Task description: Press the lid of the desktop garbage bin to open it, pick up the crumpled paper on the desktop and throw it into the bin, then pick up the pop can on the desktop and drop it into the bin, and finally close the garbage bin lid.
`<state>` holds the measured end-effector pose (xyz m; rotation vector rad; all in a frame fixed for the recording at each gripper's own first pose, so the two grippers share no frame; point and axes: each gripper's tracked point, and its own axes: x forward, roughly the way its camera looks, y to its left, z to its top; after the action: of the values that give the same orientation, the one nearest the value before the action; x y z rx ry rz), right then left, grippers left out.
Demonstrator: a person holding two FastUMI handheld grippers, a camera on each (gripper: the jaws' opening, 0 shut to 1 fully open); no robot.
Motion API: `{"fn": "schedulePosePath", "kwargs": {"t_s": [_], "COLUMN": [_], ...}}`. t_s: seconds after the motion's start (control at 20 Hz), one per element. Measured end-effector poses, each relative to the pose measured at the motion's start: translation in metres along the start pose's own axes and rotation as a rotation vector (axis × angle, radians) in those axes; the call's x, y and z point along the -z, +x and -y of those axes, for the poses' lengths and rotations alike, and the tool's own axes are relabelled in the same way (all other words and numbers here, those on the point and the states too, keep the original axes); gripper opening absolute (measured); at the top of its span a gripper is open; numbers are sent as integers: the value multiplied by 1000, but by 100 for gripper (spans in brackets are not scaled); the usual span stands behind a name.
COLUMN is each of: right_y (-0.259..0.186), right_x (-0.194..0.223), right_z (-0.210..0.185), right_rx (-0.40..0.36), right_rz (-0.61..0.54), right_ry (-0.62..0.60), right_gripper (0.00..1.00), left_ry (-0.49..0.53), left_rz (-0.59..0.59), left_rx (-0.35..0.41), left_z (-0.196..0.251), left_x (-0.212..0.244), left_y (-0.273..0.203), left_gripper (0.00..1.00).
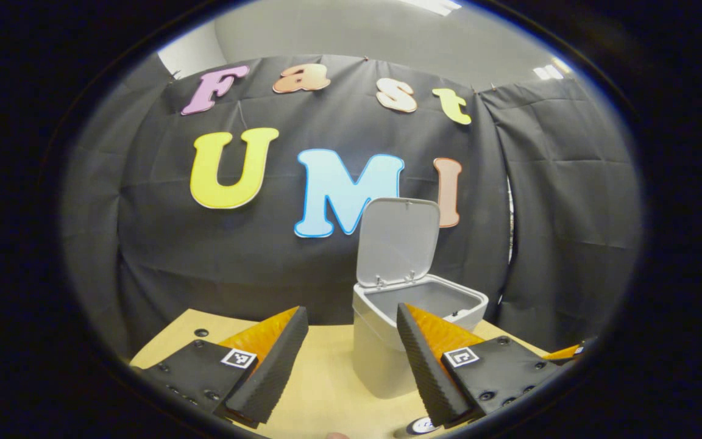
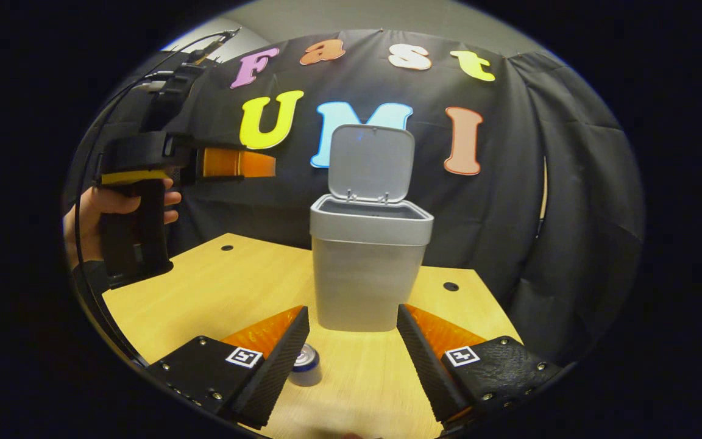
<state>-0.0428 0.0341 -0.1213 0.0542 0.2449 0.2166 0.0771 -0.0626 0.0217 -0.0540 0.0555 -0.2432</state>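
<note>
By my left fingers: left gripper (image 1: 351,360) held apart, empty, raised; a hand (image 2: 92,219) grips it.
Between them, ahead: bin (image 1: 381,347) on the table (image 1: 326,390), lid (image 1: 397,241) upright, open; inside looks bare as far as I see.
By my right fingers: right gripper (image 2: 351,360) spread, empty.
Just inside my right gripper's left finger: pop can (image 2: 306,364) standing.
Step, I judge: lower, centre the can, close squarely.
Paper: cannot place it.
</note>
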Motion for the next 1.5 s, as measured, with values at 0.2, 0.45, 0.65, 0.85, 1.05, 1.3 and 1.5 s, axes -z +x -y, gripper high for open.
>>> {"fn": "schedulePosePath", "kwargs": {"t_s": [0.2,0.45,0.65,0.85,1.05,1.3,1.5], "right_y": [17,41,51,59,62,64,63], "right_x": [15,47,73,98,108,121,122], "right_z": [-23,-45,-54,-56,-60,-57,-52], "right_rx": [-81,-169,-210,-221,-219,-196,-172], "right_rz": [-34,-128,-200,-267,-293,-324,-334], "right_ry": [-23,-9,5,-18,-25,0,26], "right_gripper": [94,94,94,93,93,93,86], "left_ry": [19,9,-8,-3,-2,-3,2], "left_rz": [-10,-24,-44,-68,-74,-76,-73], "left_rx": [-43,-88,-120,-141,-148,-141,-136], "left_z": [-13,-28,-38,-46,-48,-46,-44], "left_x": [4,11,18,26,28,29,28], "left_y": [-24,-46,-56,-64,-71,-77,-81], "left_gripper": [95,95,95,95,95,95,95]}}
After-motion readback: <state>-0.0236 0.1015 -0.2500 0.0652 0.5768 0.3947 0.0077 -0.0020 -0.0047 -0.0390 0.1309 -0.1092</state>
